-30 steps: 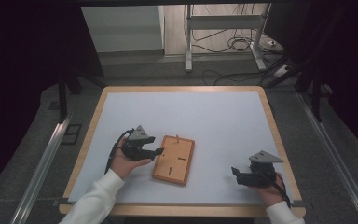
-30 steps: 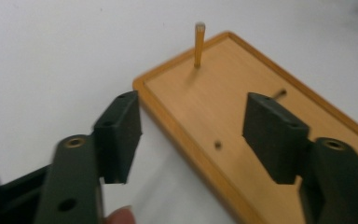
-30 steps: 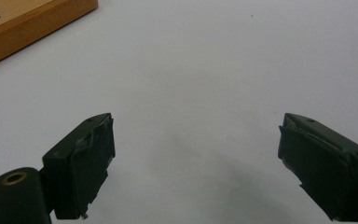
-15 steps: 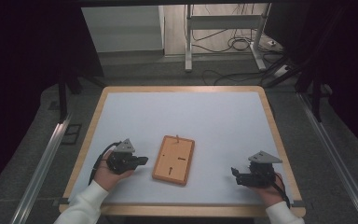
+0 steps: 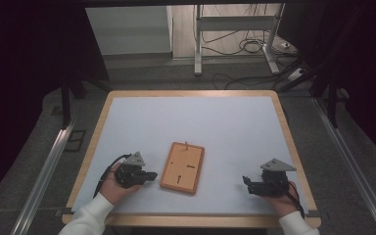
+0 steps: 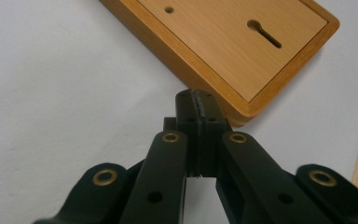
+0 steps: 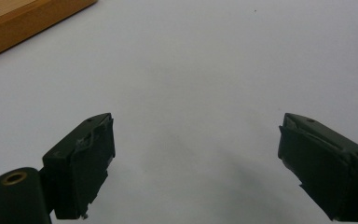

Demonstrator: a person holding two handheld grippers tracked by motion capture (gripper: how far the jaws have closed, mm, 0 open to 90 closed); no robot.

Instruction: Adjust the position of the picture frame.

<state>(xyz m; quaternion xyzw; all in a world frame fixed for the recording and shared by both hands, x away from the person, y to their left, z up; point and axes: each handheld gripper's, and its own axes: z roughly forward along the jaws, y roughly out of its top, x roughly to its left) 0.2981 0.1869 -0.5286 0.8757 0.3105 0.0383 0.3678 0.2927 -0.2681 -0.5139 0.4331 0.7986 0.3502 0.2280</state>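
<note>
White tabletop (image 5: 215, 122) lies bare around our wooden board (image 5: 182, 167). Our left gripper (image 6: 196, 100) is pressed together empty, seemingly just short of the board's edge; our right gripper (image 7: 193, 154) gapes wide over open surface.

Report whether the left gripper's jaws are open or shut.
Shut. The left gripper has its jaws pressed together with nothing between them, just short of the wooden board.

Left black two-jaw gripper (image 5: 149, 176): lying low at the lower left of the high view, jaws pressing flat together, nothing between them. Right black two-jaw gripper (image 5: 246, 183): sitting at the lower right, jaws standing wide apart.
</note>
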